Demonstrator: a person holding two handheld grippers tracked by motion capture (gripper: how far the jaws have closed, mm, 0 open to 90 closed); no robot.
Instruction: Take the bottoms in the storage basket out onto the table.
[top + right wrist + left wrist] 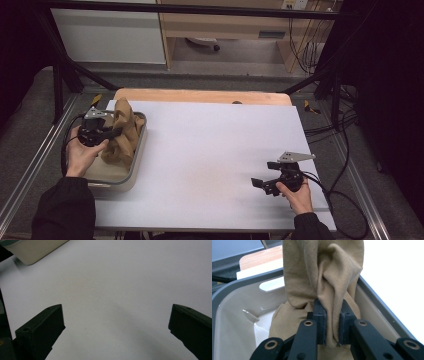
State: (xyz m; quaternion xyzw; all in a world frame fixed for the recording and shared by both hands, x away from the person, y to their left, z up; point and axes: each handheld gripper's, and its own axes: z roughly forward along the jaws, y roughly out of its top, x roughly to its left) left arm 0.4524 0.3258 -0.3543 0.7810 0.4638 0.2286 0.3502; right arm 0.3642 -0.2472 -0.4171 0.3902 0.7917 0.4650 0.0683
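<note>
Cloth, tan and soft, hung limp over the tub, best pinched at a bunched fold. Left claw clamped such a fold; right claw gaped wide above the counter.

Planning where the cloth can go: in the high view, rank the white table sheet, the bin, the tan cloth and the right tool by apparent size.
1. White table sheet
2. Bin
3. Tan cloth, bunched, so its spread size is unsure
4. Right tool

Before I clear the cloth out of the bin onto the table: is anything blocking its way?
Nothing visible does. The left gripper grips the tan cloth above the bin, and the white tabletop alongside is bare.
</note>
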